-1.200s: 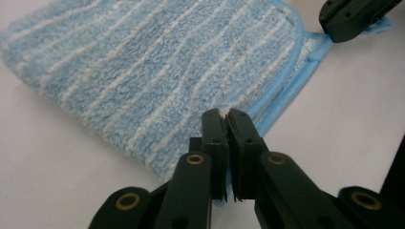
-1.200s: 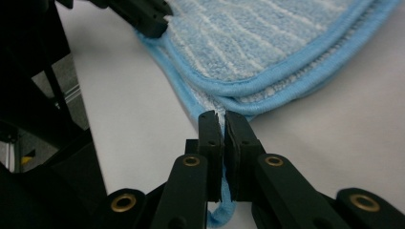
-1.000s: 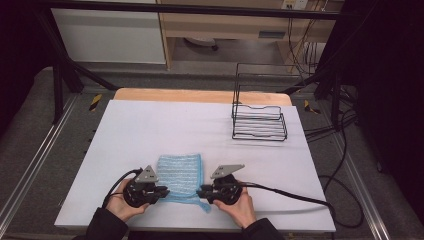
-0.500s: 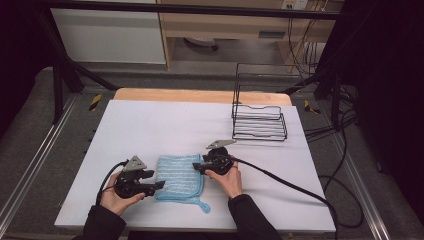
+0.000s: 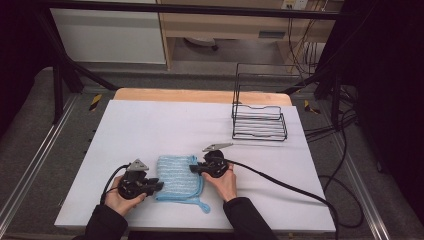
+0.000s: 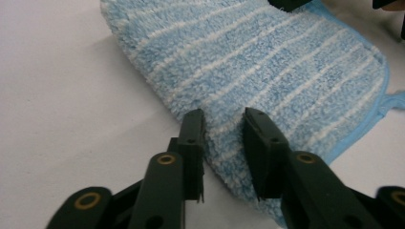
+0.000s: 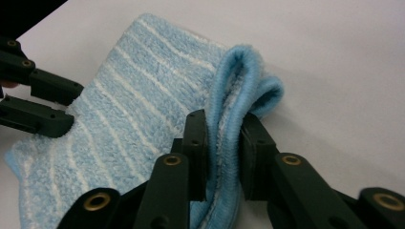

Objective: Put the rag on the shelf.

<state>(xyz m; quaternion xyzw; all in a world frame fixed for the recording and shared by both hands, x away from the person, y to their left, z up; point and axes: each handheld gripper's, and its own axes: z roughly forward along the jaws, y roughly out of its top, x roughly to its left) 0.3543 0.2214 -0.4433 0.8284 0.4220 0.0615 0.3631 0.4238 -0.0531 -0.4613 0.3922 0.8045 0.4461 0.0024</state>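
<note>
Right gripper (image 7: 224,143): jaws just closing, now pinched on a raised fold at the edge of the blue towel (image 5: 176,176). Left gripper (image 6: 223,143): jaws just closing too, narrow, clamped on the opposite edge. Towel folded flat near the front of the white table (image 5: 150,125), between both hands. Likely trouble: thick terry slipping out of a shallow bite, only the top layer lifting, fold falling open. Wire rack (image 5: 259,120) well apart.

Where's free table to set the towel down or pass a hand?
Bare white table runs from the far edge to the blue towel, left of the wire rack. Another free patch lies on the right, between the rack and the near edge, crossed by a cable. The near middle is crowded: left gripper and right gripper pinch the towel.
</note>
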